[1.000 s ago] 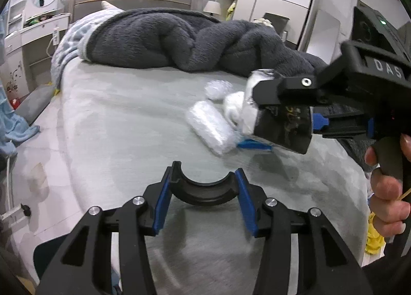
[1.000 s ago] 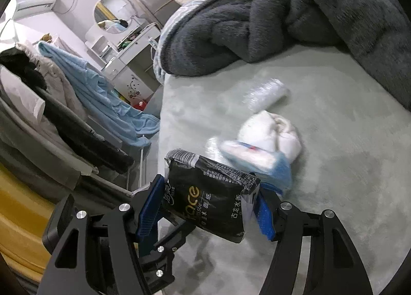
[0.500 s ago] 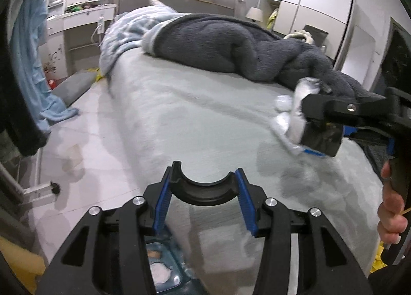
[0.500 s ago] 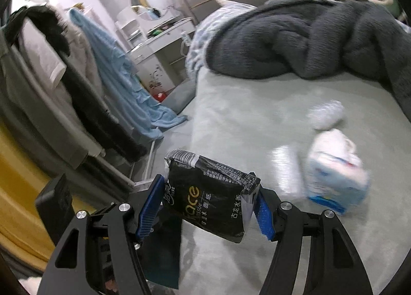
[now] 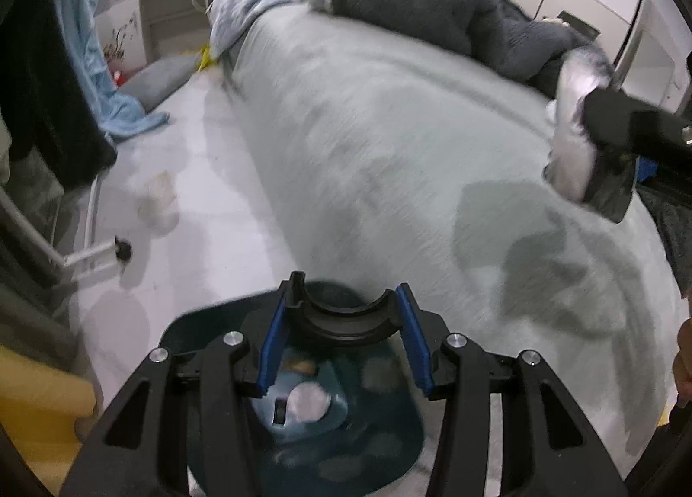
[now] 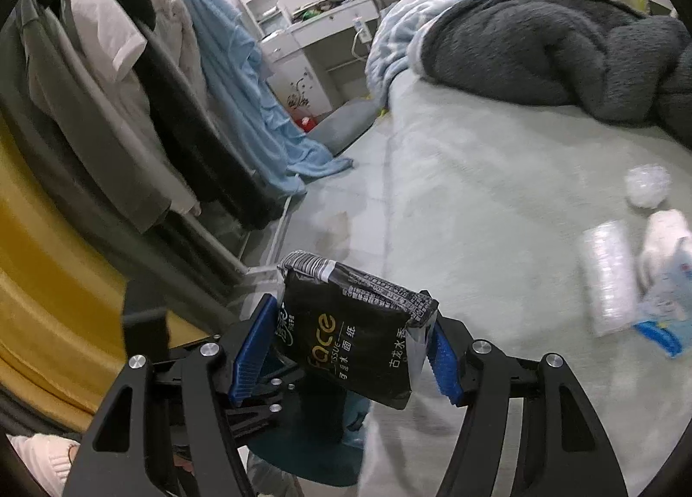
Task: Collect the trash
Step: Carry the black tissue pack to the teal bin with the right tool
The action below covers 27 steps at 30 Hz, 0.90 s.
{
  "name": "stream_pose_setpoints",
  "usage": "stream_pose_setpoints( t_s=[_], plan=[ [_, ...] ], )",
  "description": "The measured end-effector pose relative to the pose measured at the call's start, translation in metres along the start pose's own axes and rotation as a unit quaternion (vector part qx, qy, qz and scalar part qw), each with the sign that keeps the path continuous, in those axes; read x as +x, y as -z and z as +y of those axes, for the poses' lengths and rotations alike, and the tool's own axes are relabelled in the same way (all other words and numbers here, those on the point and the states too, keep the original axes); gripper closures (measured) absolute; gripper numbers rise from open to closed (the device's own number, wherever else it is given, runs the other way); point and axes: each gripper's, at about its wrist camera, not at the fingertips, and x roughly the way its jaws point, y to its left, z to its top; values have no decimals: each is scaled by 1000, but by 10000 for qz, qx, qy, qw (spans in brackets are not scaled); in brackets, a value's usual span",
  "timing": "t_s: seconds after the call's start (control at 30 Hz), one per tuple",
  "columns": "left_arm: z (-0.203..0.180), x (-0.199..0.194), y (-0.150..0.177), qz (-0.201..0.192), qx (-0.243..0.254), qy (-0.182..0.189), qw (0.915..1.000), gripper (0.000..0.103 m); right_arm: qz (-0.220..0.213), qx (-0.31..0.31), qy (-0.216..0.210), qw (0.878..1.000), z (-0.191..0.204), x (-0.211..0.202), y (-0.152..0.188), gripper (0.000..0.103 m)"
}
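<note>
While the black tissue pack (image 6: 359, 332) hangs over the bed's edge on its way to the bin, we record the following.

Item one: right gripper (image 6: 352, 343), its blue pads pressed on both sides of the pack, which sits tilted between them; we also see it at the right edge of the left wrist view (image 5: 605, 177).

Item two: left gripper (image 5: 341, 339), jaws standing partly apart with nothing between them, only the black curved spacer behind; it hangs above the dark teal bin (image 5: 190, 332) on the floor beside the bed (image 5: 389, 129). The bin already holds pale scraps, too blurred for us to name.

Item three: trash not yet collected, lying on the bed well apart from the bin: a crumpled clear plastic ball (image 6: 647, 185), a clear plastic sleeve (image 6: 607, 276), and a white-and-blue pack (image 6: 668, 280) just beside the sleeve.

Step in hand, by our reckoning: carrying the tissue pack to the bin. The next move calls for bringing the right gripper over the bin's mouth, clear of the left gripper, before letting go.
</note>
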Motion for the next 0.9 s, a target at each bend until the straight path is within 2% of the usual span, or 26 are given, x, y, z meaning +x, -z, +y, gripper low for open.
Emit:
stream_pose_setpoints(
  t_s=[0.27, 0.57, 0.63, 0.7, 0.8, 0.9],
  plan=[
    [28, 15, 23, 608, -280, -48, 9977, 52, 395, -172, -19, 9991, 26, 31, 8, 37],
    [50, 35, 56, 1510, -419, 59, 9876, 52, 919, -367, -2, 9951, 53, 69, 24, 37],
    [55, 35, 62, 1632, -415, 21, 9857, 47, 1030, -415, 19, 9938, 58, 77, 27, 37],
    [60, 33, 66, 1711, -432, -23, 9843, 36, 1130, -433, 53, 9926, 61, 85, 29, 37],
    [68, 29, 68, 1754, -448, -71, 9834, 29, 1285, -417, 101, 9908, 64, 98, 34, 37],
    [78, 22, 69, 1736, -505, -126, 9834, 26, 1405, -413, 166, 9891, 65, 108, 38, 37]
  ],
)
